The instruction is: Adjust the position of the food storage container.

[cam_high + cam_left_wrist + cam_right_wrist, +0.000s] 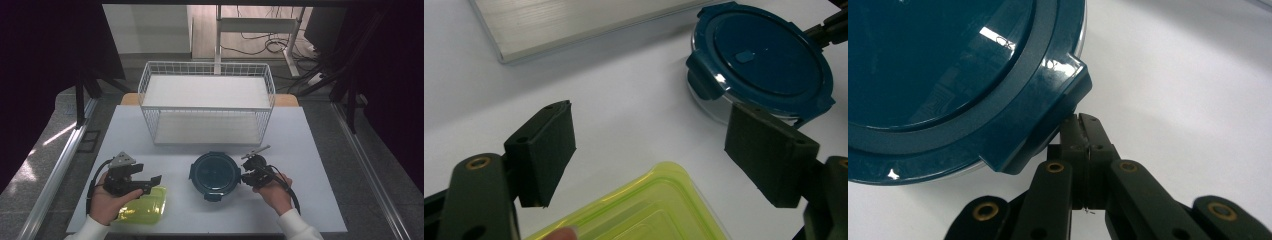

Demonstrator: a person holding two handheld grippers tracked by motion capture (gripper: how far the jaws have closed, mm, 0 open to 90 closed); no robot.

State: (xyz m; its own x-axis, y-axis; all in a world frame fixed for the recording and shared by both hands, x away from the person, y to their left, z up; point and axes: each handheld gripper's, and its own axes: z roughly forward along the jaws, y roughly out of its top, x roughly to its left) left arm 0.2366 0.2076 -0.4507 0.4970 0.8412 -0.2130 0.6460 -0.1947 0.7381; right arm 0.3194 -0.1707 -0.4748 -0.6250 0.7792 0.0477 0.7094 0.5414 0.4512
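A round container with a dark blue clip-on lid (215, 172) sits on the white table, front centre. My right gripper (245, 176) is at its right edge. In the right gripper view its jaws (1079, 122) are pressed together with nothing between them, the tips against the underside of a lid clip (1048, 115). My left gripper (152, 182) hovers over a yellow-green rectangular container (145, 207) at the front left. Its jaws (649, 145) stand wide apart and hold nothing, with the yellow-green lid (649, 210) below them and the blue lid (764, 60) beyond.
A white wire basket (206, 63) with two grey shelves stands at the back middle of the table (300, 150). Its lower shelf edge (574, 20) is in the left gripper view. Black frame posts and floor cables lie beyond the table.
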